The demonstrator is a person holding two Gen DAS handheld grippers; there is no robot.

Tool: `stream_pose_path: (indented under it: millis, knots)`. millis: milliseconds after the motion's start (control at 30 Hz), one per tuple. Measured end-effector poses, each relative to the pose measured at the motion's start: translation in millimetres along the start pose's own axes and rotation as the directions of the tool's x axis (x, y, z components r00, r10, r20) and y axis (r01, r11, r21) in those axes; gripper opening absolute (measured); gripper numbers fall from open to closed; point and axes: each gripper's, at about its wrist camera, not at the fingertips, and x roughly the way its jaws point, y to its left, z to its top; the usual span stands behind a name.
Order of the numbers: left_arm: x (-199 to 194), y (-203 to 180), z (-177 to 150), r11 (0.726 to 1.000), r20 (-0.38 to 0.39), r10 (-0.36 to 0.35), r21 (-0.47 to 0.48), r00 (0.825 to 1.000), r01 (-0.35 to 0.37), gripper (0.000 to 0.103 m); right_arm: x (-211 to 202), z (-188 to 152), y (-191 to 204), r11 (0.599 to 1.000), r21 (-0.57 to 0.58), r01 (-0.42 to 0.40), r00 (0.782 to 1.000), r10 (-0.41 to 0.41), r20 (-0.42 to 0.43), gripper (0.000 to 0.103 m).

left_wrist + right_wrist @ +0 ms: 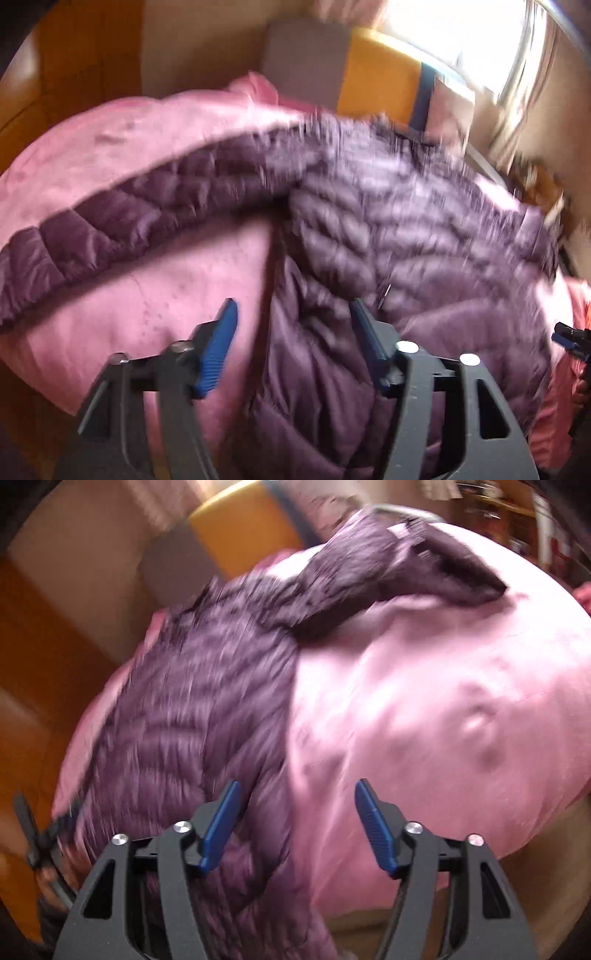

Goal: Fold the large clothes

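A dark purple quilted puffer jacket [388, 229] lies spread on a pink sheet [122, 155]. One sleeve [110, 225] stretches out to the left in the left wrist view. My left gripper [293, 317] is open, its blue pads over the jacket's lower part. In the right wrist view the jacket [192, 709] fills the left half and its other sleeve [399, 565] reaches up right over the pink sheet [443, 701]. My right gripper [295, 797] is open and empty above the jacket's edge. Both views are blurred by motion.
An orange and grey cushion or headboard [376, 66] stands behind the bed. A bright window with curtains [480, 40] is at the upper right. Brown wooden floor [44, 635] lies to the left. My right gripper shows at the left wrist view's right edge [570, 338].
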Motion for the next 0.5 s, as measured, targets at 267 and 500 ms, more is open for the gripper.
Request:
stream_pose_path:
  millis: [267,500]
  knots:
    - [10,-51,10,0.992,0.04,-0.027,0.128,0.999,0.022,0.063,-17,90,-50,0.937,0.211,0.279,0.893,-0.334,0.302,0.076]
    - [32,-68,2,0.991,-0.027,-0.051,0.121,0.998,0.054,0.063,57,156,-60,0.806,-0.1,0.584,0.803,-0.554,0.221,0.075]
